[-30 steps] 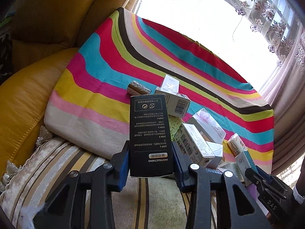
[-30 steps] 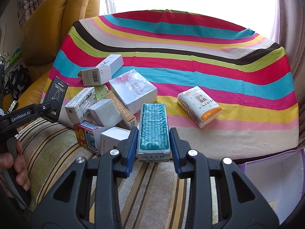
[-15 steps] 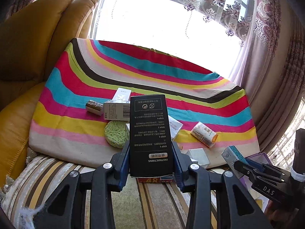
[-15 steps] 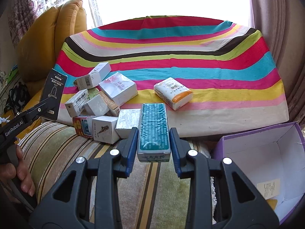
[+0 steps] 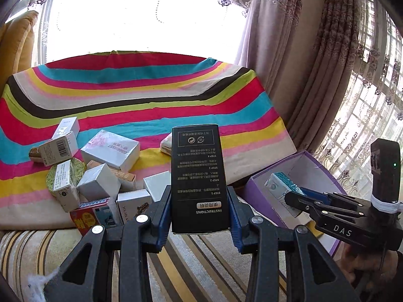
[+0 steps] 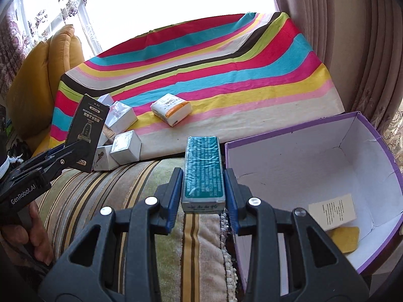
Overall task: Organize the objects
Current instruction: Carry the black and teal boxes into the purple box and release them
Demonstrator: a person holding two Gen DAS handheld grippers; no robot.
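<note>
Meanwhile both hands had swung right, away from the pile toward the purple box. The left gripper pinched the black carton; the right gripper pinched the teal pack, just left of the box rim, so dropping looked next.

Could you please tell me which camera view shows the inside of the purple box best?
The right wrist view: the purple box shows its white floor with a paper slip. In the left wrist view the right gripper and teal packet hide much of it.
</note>
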